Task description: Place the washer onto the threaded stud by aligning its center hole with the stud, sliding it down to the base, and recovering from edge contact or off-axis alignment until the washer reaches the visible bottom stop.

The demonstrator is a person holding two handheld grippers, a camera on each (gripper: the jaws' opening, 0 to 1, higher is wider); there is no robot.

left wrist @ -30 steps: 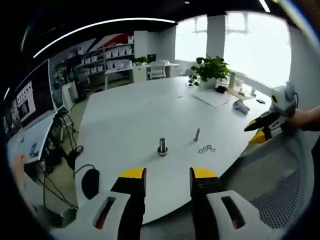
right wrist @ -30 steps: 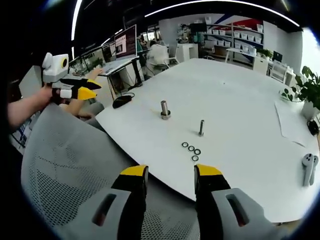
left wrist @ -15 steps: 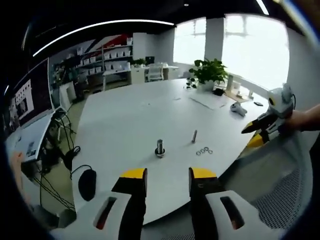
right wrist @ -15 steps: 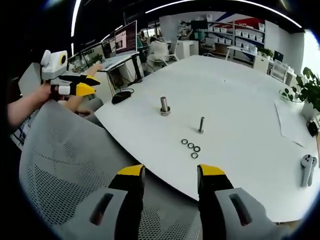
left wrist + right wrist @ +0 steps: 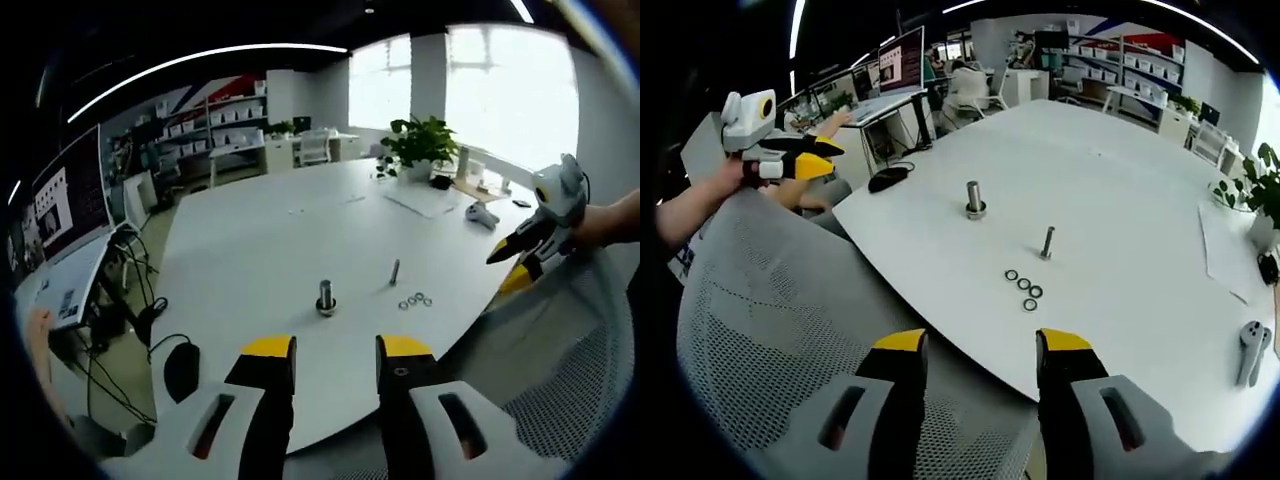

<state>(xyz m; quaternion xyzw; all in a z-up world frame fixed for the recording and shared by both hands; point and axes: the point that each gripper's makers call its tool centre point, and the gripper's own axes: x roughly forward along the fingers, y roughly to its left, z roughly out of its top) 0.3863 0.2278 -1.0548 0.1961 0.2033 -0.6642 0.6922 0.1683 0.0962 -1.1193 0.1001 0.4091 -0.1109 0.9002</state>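
On the white table stand a thin threaded stud and a thicker stud on a nut base. Several small washers lie flat beside the thin stud. My left gripper is open and empty, held short of the table's edge; in the right gripper view it shows at the left in a hand. My right gripper is open and empty above a mesh chair back; in the left gripper view it hangs at the right.
A grey mesh chair back lies between the grippers and the table. A white controller, papers and a potted plant sit on the far side. A black mouse and cables lie left of the table.
Both views shifted slightly with the hands. The right gripper view tilted so the studs and washers sit a little higher. Both grippers stay open and empty.
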